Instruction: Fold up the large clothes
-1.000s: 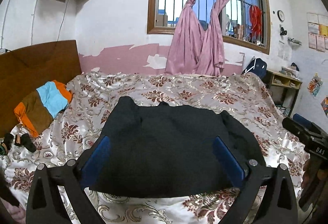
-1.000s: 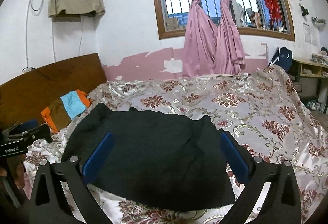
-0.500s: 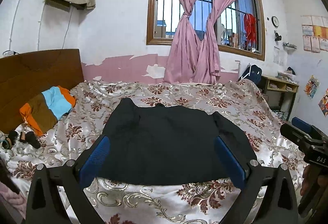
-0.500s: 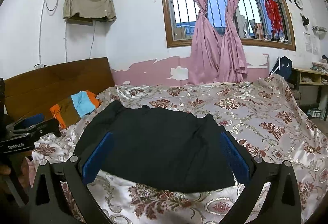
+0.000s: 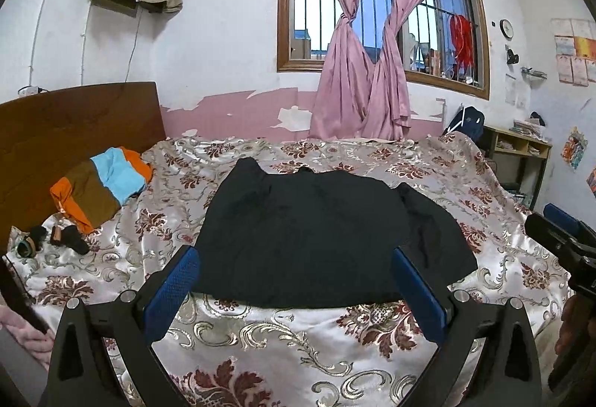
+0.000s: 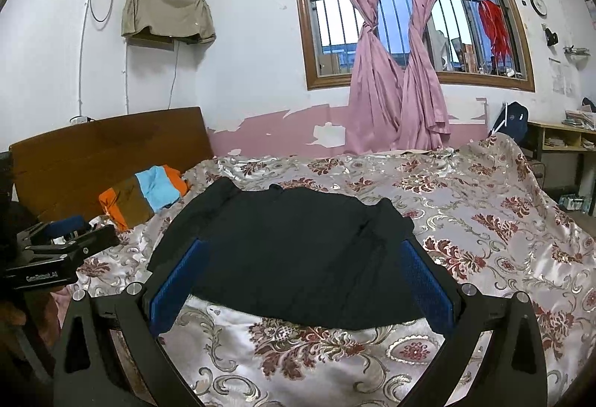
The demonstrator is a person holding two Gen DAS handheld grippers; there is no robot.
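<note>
White lettering "GenRobot.AI" on the black body of my left gripper (image 6: 56, 258), seen from my right wrist view, papers and posters on the far wall (image 5: 571, 55) too small for me to read, nothing else legible

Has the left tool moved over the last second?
Yes. The left tool has pulled back and up from the black garment: more of the bedspread now shows in front of the garment's near hem than before.
</note>
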